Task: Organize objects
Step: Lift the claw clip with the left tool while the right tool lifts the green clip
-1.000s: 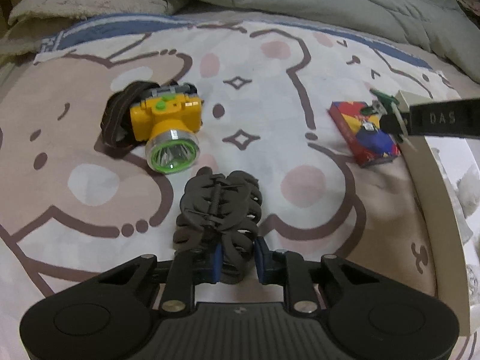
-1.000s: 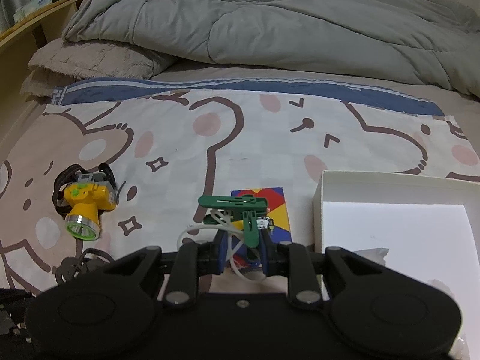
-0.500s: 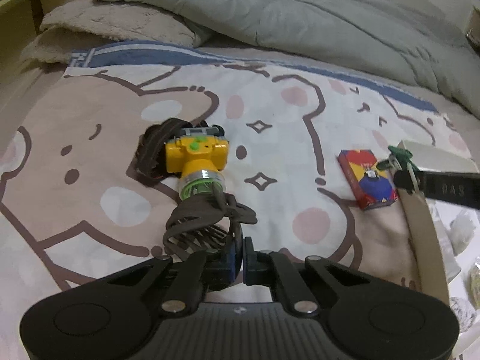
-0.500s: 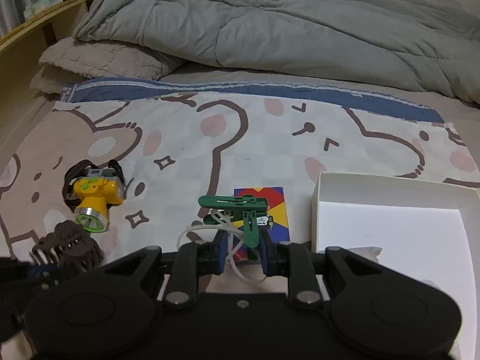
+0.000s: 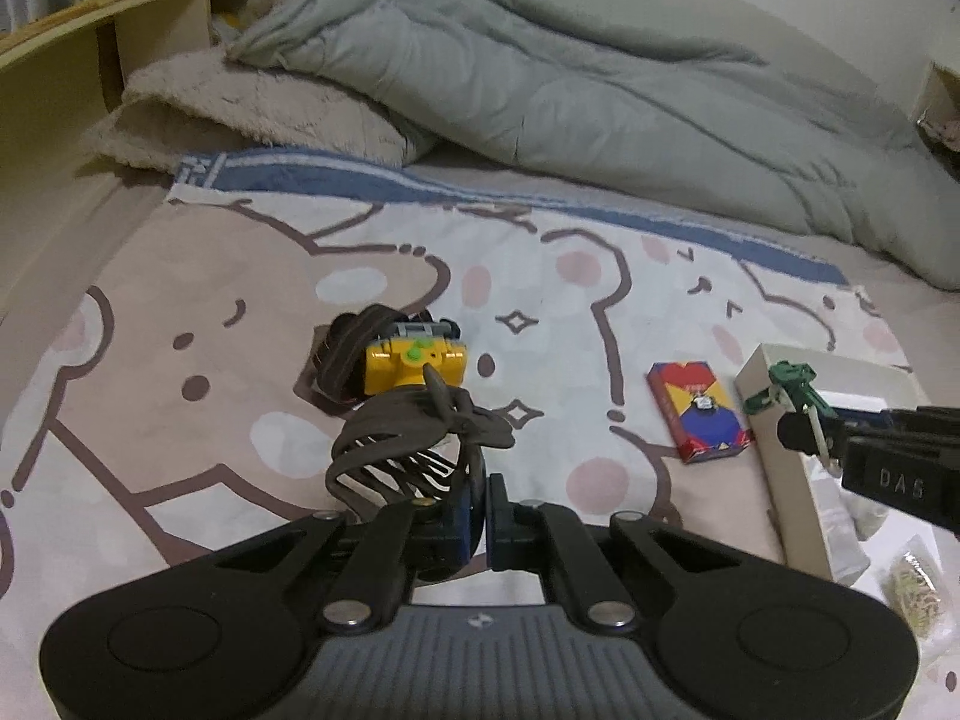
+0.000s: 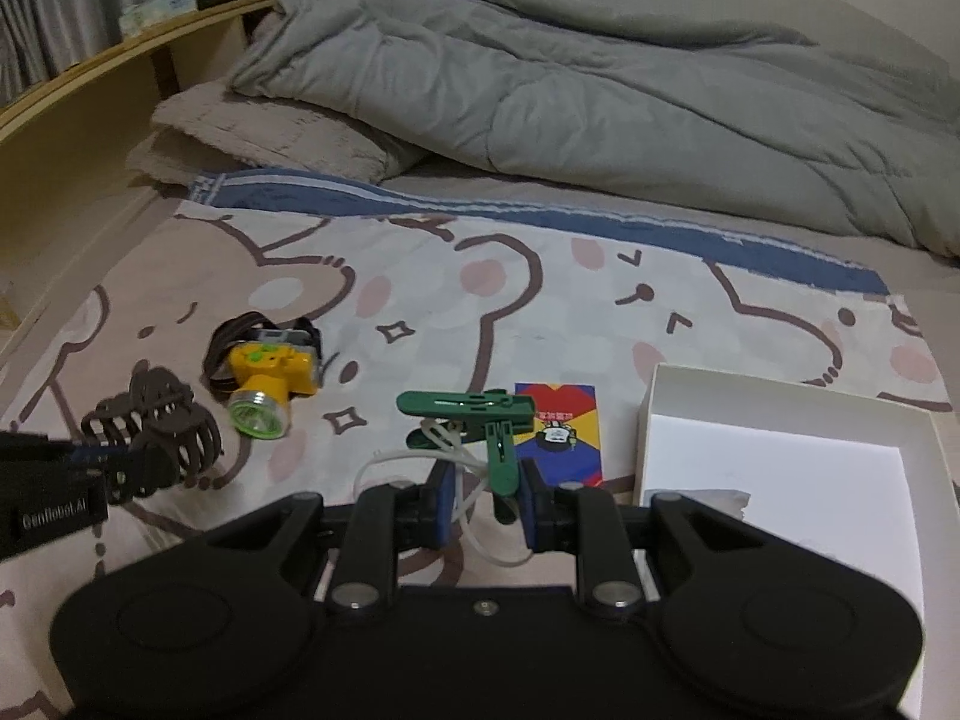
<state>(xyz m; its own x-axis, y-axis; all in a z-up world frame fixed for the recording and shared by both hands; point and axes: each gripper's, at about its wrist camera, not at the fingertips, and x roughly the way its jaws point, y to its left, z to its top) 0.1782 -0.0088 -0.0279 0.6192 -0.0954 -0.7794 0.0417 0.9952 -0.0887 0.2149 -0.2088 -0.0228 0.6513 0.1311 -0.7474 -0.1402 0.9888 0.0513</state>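
Now both tongs are loaded: left tongs [image 5: 478,510] clamp the dark brown plastic claw hair clip [image 5: 408,438], right tongs [image 6: 483,507] clamp the green plastic clothes peg [image 6: 480,420]; each should probably travel level above the shallow white cardboard box [image 6: 792,414] before letting go.

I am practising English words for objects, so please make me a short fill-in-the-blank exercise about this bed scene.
1. The left gripper is shut on the brown ____.
2. The right gripper holds a ____ clip.
3. The yellow headlamp lies on the ____.
4. The white box stands to the right of the colourful ____.

Missing words: hair claw; green; blanket; card pack
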